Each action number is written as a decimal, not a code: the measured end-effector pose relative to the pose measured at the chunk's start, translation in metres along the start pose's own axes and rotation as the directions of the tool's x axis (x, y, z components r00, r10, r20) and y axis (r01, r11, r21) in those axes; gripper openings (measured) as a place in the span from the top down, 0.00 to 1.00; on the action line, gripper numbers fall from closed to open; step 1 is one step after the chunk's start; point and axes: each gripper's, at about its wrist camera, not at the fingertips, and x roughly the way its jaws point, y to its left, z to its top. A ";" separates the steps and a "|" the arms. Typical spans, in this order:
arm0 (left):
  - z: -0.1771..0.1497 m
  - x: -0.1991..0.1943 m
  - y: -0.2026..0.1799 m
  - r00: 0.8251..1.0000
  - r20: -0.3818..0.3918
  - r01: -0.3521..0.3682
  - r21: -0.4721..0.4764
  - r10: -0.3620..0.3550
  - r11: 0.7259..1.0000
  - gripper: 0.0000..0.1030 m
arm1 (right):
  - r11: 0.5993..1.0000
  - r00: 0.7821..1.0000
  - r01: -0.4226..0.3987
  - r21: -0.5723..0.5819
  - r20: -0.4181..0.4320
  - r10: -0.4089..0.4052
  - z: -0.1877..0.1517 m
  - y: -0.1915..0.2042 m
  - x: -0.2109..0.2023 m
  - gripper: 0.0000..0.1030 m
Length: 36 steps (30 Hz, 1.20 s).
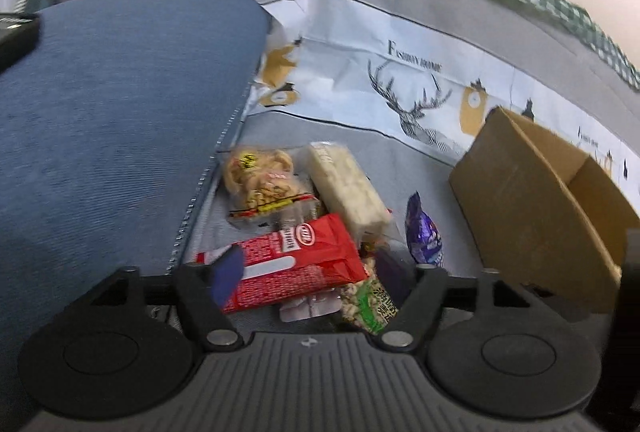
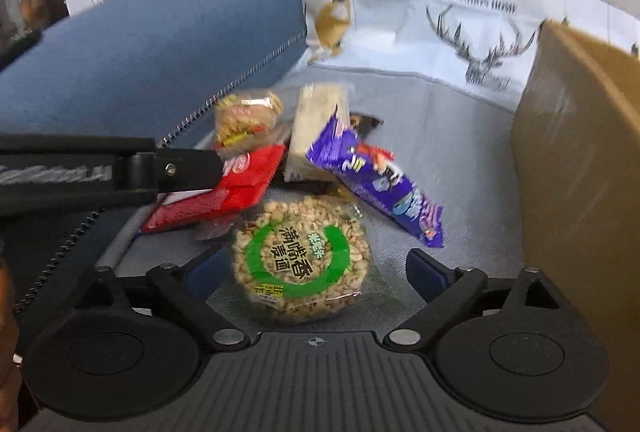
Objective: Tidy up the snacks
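A heap of snacks lies on grey cloth. My left gripper is open, and a red packet lies between its blue pads. Behind the packet are a yellow-brown snack bag, a white bar and a purple packet. My right gripper is open wide around a round puffed-grain cake in a green-labelled wrapper, with its pads clear of the cake. In the right wrist view, a black finger of the left gripper reaches in from the left over the red packet. The purple packet leans on the white bar.
An open cardboard box stands to the right of the heap, close to the right gripper. A blue cushion borders the left side. A deer-print cloth rises behind. Bare grey cloth lies between heap and box.
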 end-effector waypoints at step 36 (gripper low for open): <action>-0.002 -0.061 0.023 0.977 0.211 0.006 -0.170 0.030 0.985 0.93 | 0.987 0.994 -0.107 -0.123 -0.025 0.105 -0.018 0.015 -0.052 0.24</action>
